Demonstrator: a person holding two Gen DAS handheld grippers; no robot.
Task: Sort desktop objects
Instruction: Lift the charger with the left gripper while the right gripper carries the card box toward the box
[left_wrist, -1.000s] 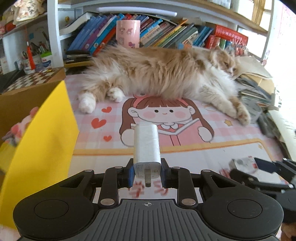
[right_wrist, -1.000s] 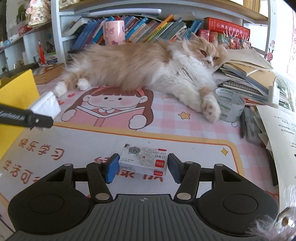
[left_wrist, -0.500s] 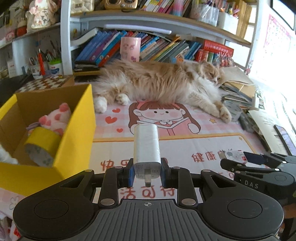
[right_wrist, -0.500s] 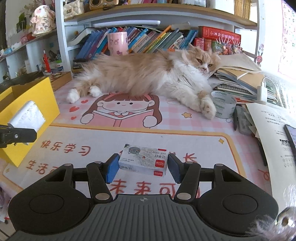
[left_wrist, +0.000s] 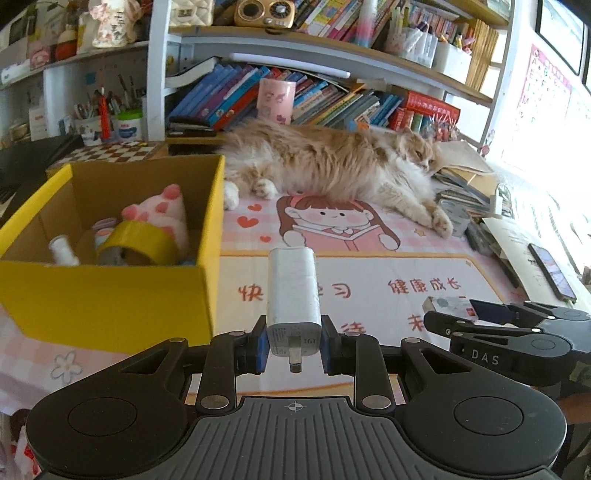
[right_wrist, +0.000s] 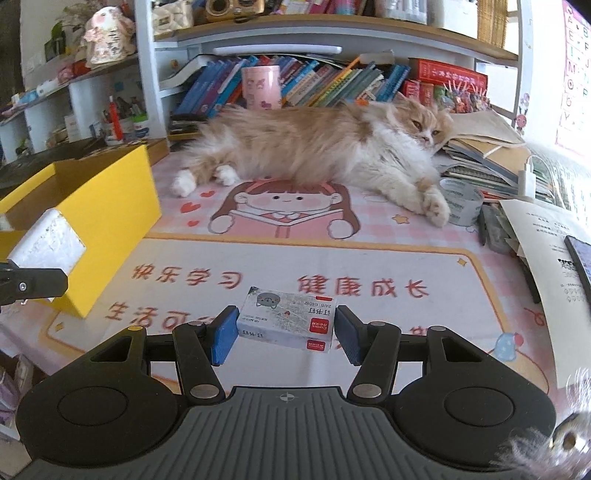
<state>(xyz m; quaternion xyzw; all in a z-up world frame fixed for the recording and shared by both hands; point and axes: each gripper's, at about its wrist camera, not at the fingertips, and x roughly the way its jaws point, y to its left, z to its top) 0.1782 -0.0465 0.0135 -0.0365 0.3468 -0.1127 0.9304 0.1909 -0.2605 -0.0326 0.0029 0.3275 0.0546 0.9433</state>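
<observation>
My left gripper (left_wrist: 293, 345) is shut on a white plug charger (left_wrist: 293, 291), held above the pink desk mat just right of the yellow cardboard box (left_wrist: 110, 295). Inside the box lie a yellow tape roll (left_wrist: 138, 240), a pink-spotted plush (left_wrist: 162, 206) and a small white bottle (left_wrist: 62, 251). My right gripper (right_wrist: 286, 330) is shut on a small staples box (right_wrist: 288, 319) with a cat picture and red label, lifted over the mat. In the right wrist view, the charger (right_wrist: 48, 243) and the yellow box (right_wrist: 107, 206) show at the left.
A fluffy orange and white cat (right_wrist: 325, 151) lies across the back of the mat. At the right are a clear tape roll (right_wrist: 461, 201), stacked books and papers (right_wrist: 480, 155), and a phone (right_wrist: 580, 258). Behind are bookshelves and a pink cup (right_wrist: 260, 86).
Both grippers have drawn back and up from the cat with their loads. The yellow box's inside has come into the left wrist view.
</observation>
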